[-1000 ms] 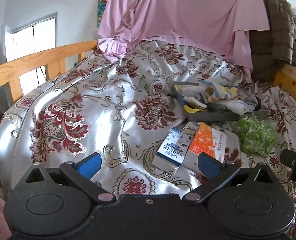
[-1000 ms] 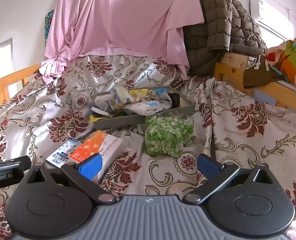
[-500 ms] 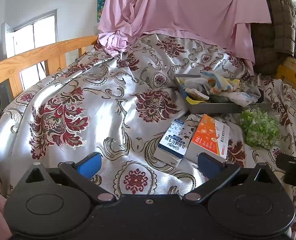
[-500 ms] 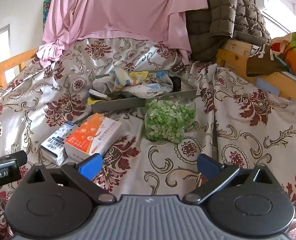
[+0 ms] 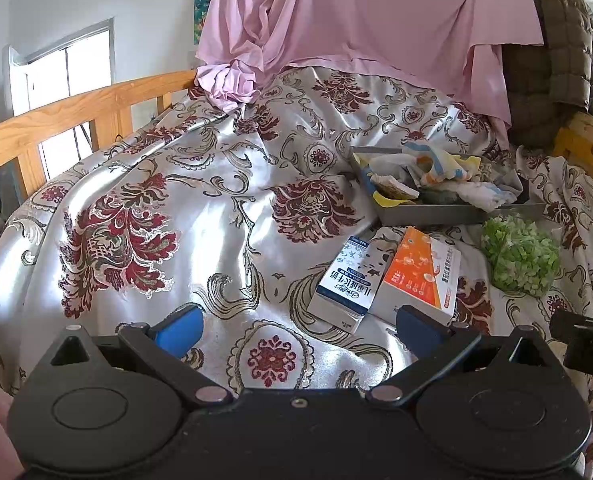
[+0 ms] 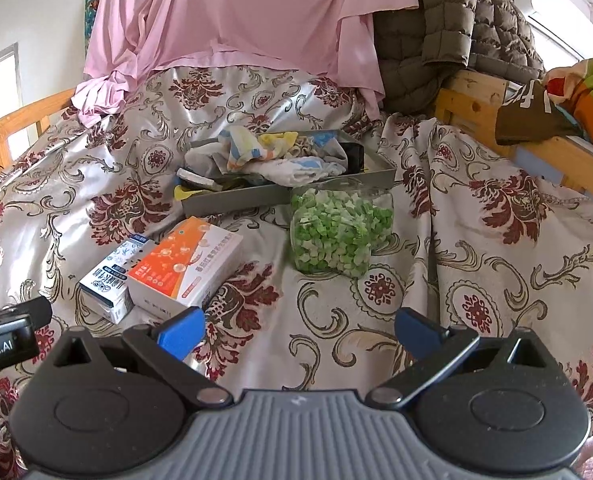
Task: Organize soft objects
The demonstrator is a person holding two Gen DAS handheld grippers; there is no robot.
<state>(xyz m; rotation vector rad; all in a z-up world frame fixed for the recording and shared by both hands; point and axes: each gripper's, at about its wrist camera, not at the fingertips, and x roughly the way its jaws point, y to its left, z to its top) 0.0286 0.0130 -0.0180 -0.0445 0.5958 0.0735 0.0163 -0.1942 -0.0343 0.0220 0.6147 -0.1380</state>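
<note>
Two grippers, left gripper (image 5: 298, 328) and right gripper (image 6: 300, 326), hover over the silver floral bedspread (image 6: 476, 248), jaws spread wide, nothing held. Crumpled soft cloths (image 6: 272, 158), possibly socks, heaped in grey rectangular tray (image 6: 236, 199) at centre far. Near it: clear bag of green pieces (image 6: 338, 232) touching tray's right front; orange-white carton (image 6: 184, 266) and blue-white carton (image 6: 110, 280) side by side, left.
</note>
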